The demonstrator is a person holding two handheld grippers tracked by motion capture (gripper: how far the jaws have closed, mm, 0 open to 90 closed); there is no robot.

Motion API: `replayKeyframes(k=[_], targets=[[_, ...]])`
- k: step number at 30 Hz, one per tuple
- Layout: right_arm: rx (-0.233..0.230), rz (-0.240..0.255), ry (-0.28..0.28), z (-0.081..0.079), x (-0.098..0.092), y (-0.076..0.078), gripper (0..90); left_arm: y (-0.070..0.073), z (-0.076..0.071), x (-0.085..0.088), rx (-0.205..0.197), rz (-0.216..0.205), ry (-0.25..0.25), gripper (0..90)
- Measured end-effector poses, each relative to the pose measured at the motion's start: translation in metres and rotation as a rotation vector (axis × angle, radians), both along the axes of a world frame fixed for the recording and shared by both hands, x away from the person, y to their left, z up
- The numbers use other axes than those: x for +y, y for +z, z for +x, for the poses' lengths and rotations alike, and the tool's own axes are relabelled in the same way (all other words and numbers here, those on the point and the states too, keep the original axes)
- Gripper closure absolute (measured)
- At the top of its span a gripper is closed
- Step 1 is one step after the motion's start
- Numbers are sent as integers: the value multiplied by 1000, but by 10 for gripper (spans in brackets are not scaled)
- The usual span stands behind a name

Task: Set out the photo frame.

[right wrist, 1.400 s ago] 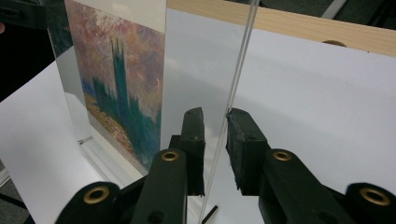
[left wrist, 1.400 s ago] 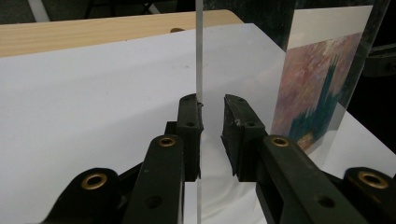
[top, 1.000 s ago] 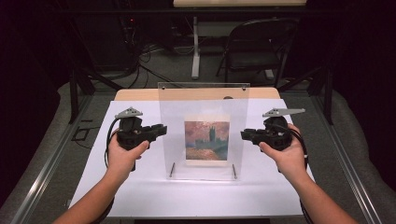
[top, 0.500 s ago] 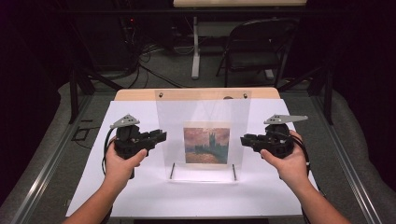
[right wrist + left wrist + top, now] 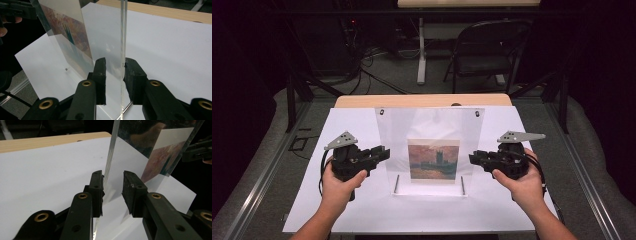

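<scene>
A clear acrylic picture stand [image 5: 429,125] stands upright on the white sheet [image 5: 357,125], with a small painting print [image 5: 433,160] in its lower middle. My left gripper [image 5: 384,152] is at the stand's left edge and my right gripper [image 5: 473,157] at its right edge. In the left gripper view the jaws [image 5: 113,178] straddle the acrylic edge [image 5: 110,157], with a gap on the right side. In the right gripper view the jaws [image 5: 115,65] straddle the other edge [image 5: 122,32], with a gap on the left side. Both pairs of jaws have just been opening and no longer pinch the panel.
The white sheet covers a wooden table [image 5: 422,100]. A folding chair [image 5: 487,50], a desk leg and cables lie on the floor beyond. Metal rails [image 5: 267,170] run along both sides of the table.
The stand has come down and toward me from a raised position and now rests on the sheet. Both hands moved with it, and both pairs of jaws have widened off its edges.
</scene>
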State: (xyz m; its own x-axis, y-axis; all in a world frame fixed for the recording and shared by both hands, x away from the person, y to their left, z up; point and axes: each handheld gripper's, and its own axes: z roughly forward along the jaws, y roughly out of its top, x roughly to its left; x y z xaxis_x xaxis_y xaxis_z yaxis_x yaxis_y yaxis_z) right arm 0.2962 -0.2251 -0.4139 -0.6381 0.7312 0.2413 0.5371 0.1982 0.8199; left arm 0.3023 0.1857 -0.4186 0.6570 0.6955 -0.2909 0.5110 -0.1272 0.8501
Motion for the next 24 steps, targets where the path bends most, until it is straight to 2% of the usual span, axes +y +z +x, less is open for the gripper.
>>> replayKeyframes(k=[10,17,21,24], targets=[[-1,5,2,0,-1,-1,716,-2,-1,0,-6,8,1,695],[-7,15,1,-1,-1,-2,714,-4,-3,1,-9,-5,1,695],[-1,31,2,0,-3,-4,713,-5,-3,1,-7,-12,-5,681],[3,38,2,1,-4,-6,711,-7,-2,1,4,-13,-9,636]])
